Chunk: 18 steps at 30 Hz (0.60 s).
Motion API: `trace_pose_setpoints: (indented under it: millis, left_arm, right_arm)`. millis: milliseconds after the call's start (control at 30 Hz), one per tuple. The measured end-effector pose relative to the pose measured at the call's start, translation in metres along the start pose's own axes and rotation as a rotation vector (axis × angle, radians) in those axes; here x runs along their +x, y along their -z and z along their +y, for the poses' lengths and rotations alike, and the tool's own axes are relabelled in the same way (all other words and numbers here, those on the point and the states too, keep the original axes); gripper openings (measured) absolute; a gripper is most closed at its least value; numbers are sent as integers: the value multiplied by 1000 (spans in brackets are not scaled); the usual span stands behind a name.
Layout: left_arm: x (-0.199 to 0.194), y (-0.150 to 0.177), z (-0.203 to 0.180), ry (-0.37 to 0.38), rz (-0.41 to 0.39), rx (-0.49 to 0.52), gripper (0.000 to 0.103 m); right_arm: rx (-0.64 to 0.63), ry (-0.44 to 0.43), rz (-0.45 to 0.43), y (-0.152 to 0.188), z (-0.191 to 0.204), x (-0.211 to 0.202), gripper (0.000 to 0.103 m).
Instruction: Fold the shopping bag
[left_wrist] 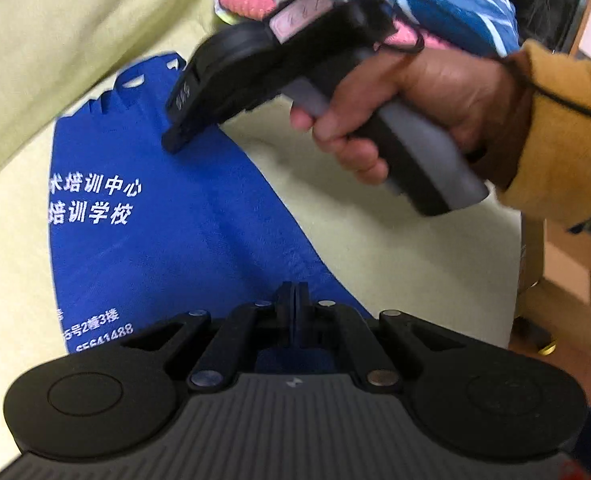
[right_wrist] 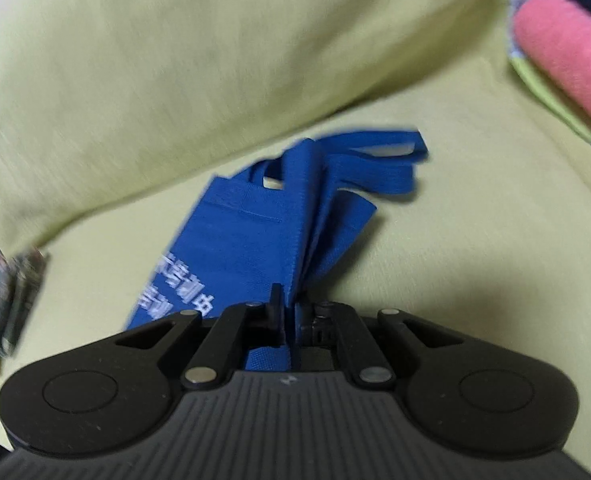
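Fingers point(left_wrist: 285, 308) of both grippers pinch the blue bag point(left_wrist: 167, 240) (fully closed).

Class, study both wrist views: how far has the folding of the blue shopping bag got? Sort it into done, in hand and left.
Done: the blue shopping bag lies flattened on the yellow-green cushion, handles at the far end.
In hand: the left gripper and the right gripper are each shut on a bag edge.
Left: the printed panel shows full length with no crosswise fold visible, so the folding into a compact packet seems mostly ahead.
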<state>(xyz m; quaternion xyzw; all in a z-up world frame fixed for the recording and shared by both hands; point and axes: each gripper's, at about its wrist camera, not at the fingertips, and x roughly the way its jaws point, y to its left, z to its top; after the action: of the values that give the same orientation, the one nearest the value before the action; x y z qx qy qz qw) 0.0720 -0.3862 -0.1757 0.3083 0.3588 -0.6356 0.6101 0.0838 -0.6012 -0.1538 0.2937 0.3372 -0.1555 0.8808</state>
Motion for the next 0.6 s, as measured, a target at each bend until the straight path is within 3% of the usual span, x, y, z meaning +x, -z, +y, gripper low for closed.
trace_pose_setpoints:
  millis: [67, 200, 333, 433, 600]
  left_arm:
    - [-1, 2, 6, 24, -5, -21, 0]
    - [-3, 11, 6, 30, -39, -36, 0]
    - [-12, 22, 4, 12, -57, -15, 0]
    - [-35, 37, 3, -21, -51, 36, 0]
    - [-74, 62, 1, -75, -42, 121, 0]
  right_arm:
    - [18, -19, 2, 4, -9, 2, 6]
    - [139, -34, -63, 23, -28, -32, 21]
    - [187, -148, -124, 72, -28, -82, 11]
    - [267, -245, -31, 111, -31, -82, 3]
    - [320, -248, -26, 132, -39, -84, 0]
